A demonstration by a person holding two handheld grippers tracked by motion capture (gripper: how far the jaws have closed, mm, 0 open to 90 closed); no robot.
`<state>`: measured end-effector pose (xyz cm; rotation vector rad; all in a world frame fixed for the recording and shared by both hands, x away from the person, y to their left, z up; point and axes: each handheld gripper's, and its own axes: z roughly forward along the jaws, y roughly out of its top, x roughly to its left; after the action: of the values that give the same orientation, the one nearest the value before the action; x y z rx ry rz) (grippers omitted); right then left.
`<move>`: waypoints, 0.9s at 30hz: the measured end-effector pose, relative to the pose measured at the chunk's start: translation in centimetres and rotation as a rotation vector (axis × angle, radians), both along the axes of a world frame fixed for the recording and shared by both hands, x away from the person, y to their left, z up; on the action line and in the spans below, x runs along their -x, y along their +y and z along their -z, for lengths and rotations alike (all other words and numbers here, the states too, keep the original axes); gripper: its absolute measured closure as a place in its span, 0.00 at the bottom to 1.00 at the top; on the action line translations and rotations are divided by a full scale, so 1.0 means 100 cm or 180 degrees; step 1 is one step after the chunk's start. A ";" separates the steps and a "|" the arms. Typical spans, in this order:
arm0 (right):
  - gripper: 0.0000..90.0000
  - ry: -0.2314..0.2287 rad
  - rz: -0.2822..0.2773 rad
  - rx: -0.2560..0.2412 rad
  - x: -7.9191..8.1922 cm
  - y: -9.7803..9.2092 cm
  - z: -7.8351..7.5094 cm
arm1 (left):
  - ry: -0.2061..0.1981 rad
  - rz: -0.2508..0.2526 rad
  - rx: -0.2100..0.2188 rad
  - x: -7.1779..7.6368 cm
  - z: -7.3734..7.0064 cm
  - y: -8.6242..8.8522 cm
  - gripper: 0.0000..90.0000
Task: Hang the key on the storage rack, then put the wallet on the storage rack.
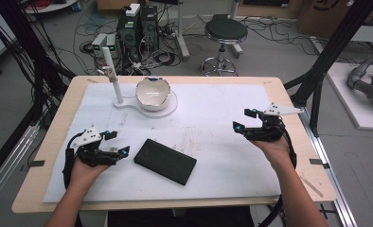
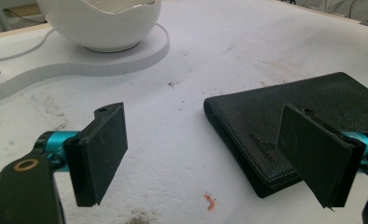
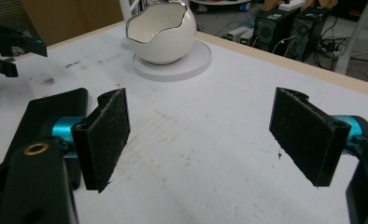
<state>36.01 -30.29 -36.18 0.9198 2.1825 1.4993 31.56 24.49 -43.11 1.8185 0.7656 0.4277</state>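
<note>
Cluttered lab floor beyond the table (image 1: 42,142) in high view: tangled cables, computer towers (image 1: 137,26), round black stool (image 1: 225,30) behind far edge. White sheet (image 1: 222,113) over most of wooden tabletop, smudged w/ marks. Near far-left of sheet, white egg-shaped bowl (image 1: 152,93) w/ jagged rim, upright on a flat white base (image 1: 170,109), thin white post (image 1: 113,80) standing just beside it. Black wallet (image 1: 165,161), flat on sheet at centre-left front, long axis diagonal, running from near-left up-left corner down toward right/front edge. Left gripper (image 1: 115,144) held in left hand (image 1: 87,168) just left of wallet, jaws spread, nothing between, tips pointing right toward wallet's left end. Right gripper (image 1: 245,120) in right hand (image 1: 275,146), well apart from wallet on right side of sheet, jaws spread too, empty, tips pointing left. Left gripper view: left gripper (image 2: 205,156) w/ both black pads wide apart, low over sheet; wallet (image 2: 303,121) ahead-right, its near corner partly behind right-hand pad, not clearly touching; grainy leather surface, stitched edge; small red scrap (image 2: 210,201) on sheet betw. the pads; bowl (image 2: 100,23) and base (image 2: 126,58) at top left. Right gripper view: right gripper (image 3: 198,140) released, pads far apart, bare stained sheet betw. them; wallet (image 3: 51,116) partly behind left-hand pad; bowl (image 3: 162,32) on base (image 3: 191,63) farther ahead; other gripper at top-left edge; towers (image 3: 285,28) beyond table edge.
</note>
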 end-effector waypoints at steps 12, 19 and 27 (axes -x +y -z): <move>0.23 0.0029 0.0052 -0.0057 0.013 -0.009 0.020 | -0.0110 0.0149 -0.0097 0.000 -0.005 -0.007 0.18; 0.23 0.0063 0.0065 -0.0029 0.012 -0.013 0.023 | -0.0127 0.0182 -0.0111 0.001 -0.006 -0.007 0.18; 0.23 0.0121 -0.0078 0.0004 0.008 -0.006 0.027 | -0.0087 0.0150 -0.0150 0.001 -0.005 -0.004 0.18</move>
<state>35.25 -30.92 -38.84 0.9317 2.2289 1.5034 31.51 24.11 -42.63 1.8672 0.6979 0.4423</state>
